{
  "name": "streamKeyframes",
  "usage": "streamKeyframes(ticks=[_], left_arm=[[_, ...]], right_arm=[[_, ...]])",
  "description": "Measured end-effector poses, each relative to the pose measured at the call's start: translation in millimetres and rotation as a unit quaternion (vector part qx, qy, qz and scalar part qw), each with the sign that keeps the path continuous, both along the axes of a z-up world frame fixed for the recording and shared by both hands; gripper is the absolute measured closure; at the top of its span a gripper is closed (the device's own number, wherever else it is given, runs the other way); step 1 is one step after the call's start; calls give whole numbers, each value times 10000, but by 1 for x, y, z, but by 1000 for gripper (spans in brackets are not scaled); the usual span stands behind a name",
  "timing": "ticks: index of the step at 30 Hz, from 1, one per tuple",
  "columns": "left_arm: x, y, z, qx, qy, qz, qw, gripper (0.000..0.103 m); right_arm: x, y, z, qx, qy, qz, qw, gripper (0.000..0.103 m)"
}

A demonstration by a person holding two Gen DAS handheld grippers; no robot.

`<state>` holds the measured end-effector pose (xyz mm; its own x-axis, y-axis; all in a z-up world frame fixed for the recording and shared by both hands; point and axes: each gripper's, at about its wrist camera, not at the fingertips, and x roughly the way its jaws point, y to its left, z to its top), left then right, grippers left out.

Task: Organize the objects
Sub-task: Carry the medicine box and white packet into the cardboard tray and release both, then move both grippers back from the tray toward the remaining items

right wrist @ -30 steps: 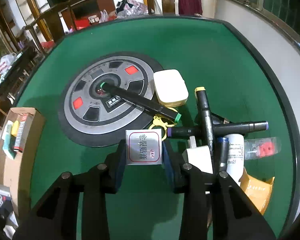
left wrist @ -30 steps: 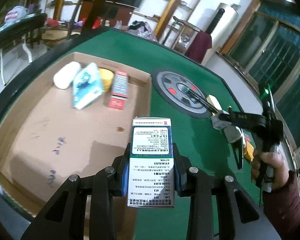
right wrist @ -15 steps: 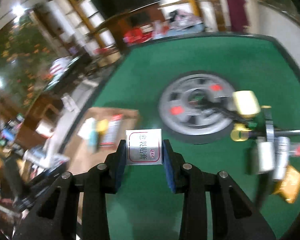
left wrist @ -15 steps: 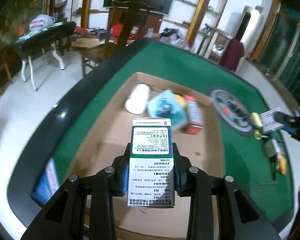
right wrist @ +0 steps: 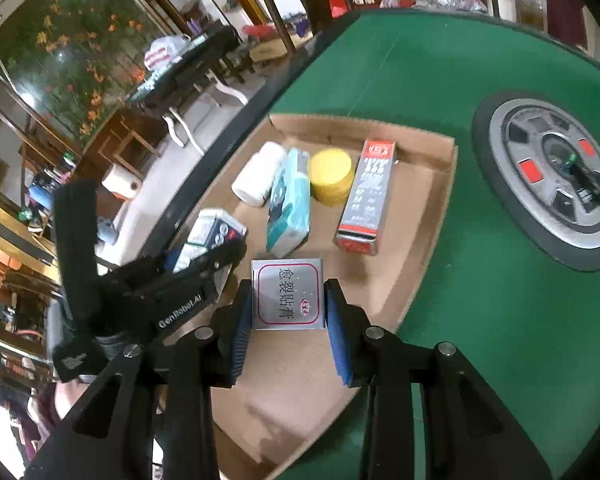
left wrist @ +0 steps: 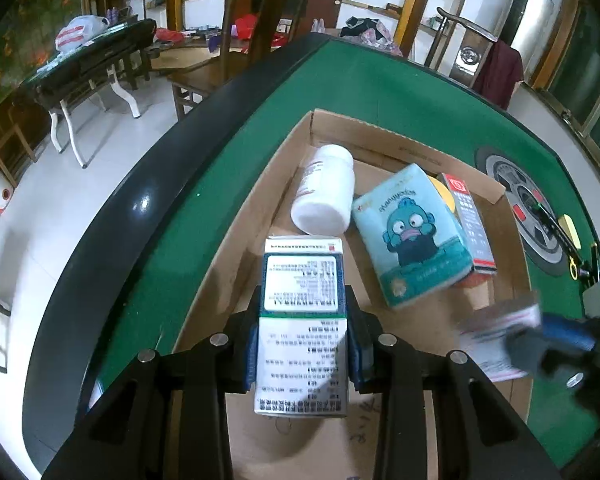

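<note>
My left gripper (left wrist: 303,334) is shut on a green-and-white medicine box (left wrist: 302,320) and holds it over the left side of the cardboard tray (left wrist: 396,148). My right gripper (right wrist: 287,316) is shut on a small silver plaster box (right wrist: 287,293) over the tray's near part (right wrist: 444,184); it shows blurred in the left wrist view (left wrist: 500,336). In the tray lie a white bottle (left wrist: 326,190), a blue tissue pack (left wrist: 414,232), a yellow round tin (right wrist: 332,176) and a red-and-grey box (right wrist: 366,196). The left gripper also shows in the right wrist view (right wrist: 204,256).
The tray sits on a green felt table (right wrist: 500,300) with a black rim (left wrist: 148,200). A grey wheel-shaped disc (right wrist: 552,176) with a black marker (right wrist: 592,184) lies right of the tray. Chairs and tables stand beyond the table edge.
Both grippers moved over the tray with their boxes. The right gripper swung left from the pile of markers to the tray. The left gripper came closer to the bottle.
</note>
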<state>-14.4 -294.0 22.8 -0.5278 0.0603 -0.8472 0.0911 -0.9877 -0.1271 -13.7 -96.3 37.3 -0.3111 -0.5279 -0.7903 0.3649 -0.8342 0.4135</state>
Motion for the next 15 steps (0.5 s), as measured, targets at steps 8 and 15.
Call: streamKeyframes(ticks=[8, 15], left_arm=[[16, -14, 8, 473, 80, 154, 9987, 59], [38, -29, 32, 951, 413, 277, 9942, 48]], right_arm=[[-12, -9, -18, 134, -137, -123, 9997, 70], [-13, -10, -10, 136, -64, -184, 9997, 69]])
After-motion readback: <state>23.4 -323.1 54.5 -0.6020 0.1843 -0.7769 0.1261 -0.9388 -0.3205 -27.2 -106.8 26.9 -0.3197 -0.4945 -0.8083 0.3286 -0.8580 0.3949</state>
